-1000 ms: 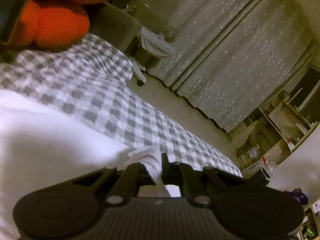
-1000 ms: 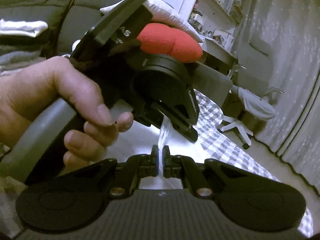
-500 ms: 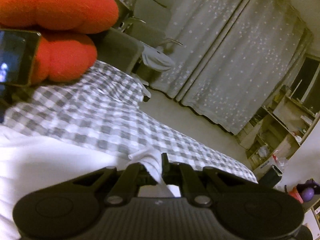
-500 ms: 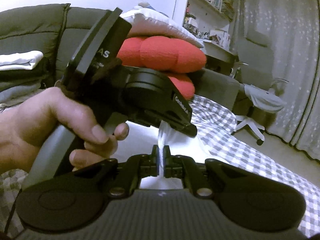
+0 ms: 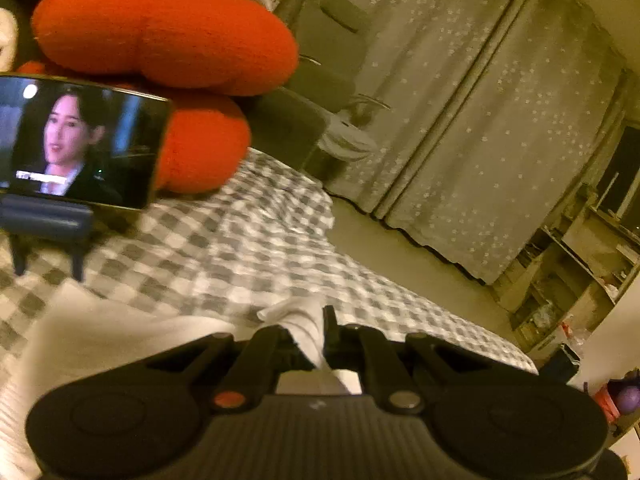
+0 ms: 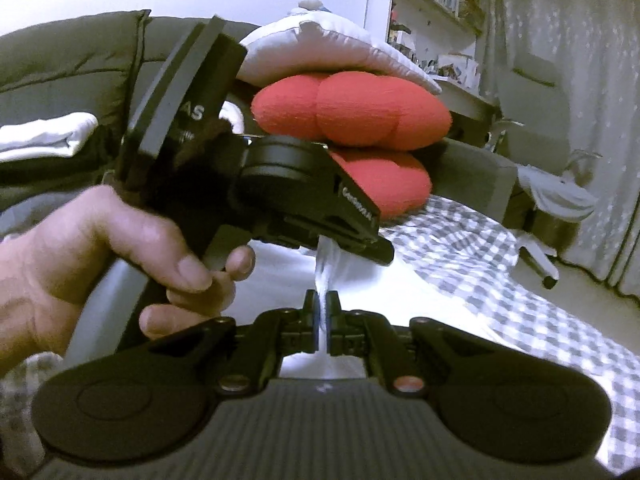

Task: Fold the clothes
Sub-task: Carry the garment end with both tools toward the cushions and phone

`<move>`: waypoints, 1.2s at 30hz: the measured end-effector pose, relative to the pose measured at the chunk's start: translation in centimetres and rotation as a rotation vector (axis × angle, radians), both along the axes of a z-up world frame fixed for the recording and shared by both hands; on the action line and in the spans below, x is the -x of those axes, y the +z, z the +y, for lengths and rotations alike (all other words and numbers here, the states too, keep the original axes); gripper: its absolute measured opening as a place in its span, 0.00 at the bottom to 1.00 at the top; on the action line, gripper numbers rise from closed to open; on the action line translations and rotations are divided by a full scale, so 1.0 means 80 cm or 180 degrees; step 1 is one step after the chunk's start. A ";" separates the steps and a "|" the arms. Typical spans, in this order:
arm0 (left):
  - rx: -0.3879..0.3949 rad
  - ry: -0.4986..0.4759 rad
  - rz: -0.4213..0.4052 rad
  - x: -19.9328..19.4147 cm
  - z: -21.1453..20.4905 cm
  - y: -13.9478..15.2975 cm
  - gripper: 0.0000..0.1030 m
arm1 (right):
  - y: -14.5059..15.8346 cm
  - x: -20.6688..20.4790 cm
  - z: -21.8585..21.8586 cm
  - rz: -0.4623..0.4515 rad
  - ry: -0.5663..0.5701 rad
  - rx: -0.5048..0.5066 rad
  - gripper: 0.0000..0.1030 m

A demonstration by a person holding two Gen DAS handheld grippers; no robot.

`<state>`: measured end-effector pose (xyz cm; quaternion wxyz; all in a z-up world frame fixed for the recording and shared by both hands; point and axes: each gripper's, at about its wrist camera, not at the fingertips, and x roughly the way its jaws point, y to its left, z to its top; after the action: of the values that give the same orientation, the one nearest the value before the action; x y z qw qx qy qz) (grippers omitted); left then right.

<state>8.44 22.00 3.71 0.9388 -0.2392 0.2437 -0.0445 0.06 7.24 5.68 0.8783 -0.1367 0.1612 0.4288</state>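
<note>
Right wrist view: both grippers, left gripper (image 6: 356, 240) and right gripper (image 6: 322, 314), pinch the white garment (image 6: 360, 280); carry the edge level, hands matched, over the checked bed (image 6: 460, 248)

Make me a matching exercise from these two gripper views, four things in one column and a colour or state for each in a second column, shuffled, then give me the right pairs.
Things
1. white garment
2. plush cushion
3. phone
4. bed cover

Colour or state
A. grey and white checks
B. propped on a stand, screen lit
C. pinched by the left gripper and the right gripper
D. orange-red and lobed

Pairs: 1-C, 2-D, 3-B, 4-A
</note>
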 end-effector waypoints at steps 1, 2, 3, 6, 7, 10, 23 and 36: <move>-0.0017 0.0008 -0.0005 0.002 0.006 -0.001 0.02 | 0.000 0.000 0.005 0.0029 0.0013 -0.0012 0.03; -0.0033 0.0014 -0.0013 0.004 0.010 -0.001 0.02 | 0.000 0.000 0.009 0.0059 0.0029 -0.0025 0.03; -0.0045 0.0021 -0.0021 0.006 0.015 0.000 0.02 | -0.001 0.001 0.013 0.0075 0.0044 -0.0032 0.03; -0.0082 0.0040 -0.0031 0.012 0.030 -0.002 0.02 | -0.002 0.003 0.022 0.0121 0.0103 -0.0057 0.03; -0.0111 0.0045 -0.0031 0.014 0.034 -0.002 0.02 | -0.001 0.003 0.025 0.0138 0.0123 -0.0069 0.03; -0.0087 0.0044 -0.0065 0.019 0.049 -0.003 0.02 | -0.001 0.006 0.035 0.0158 0.0160 -0.0090 0.03; 0.0040 0.0224 0.0000 0.039 0.101 -0.017 0.02 | -0.014 0.016 0.083 0.0210 0.0331 -0.0002 0.03; 0.0039 0.0316 0.0197 0.035 0.111 -0.035 0.02 | -0.026 0.020 0.104 0.0220 0.0379 0.0111 0.03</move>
<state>5.65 30.86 0.92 0.9304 -0.2580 0.2601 0.0080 -1.50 15.60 3.64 0.8427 -0.1465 0.1906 0.4818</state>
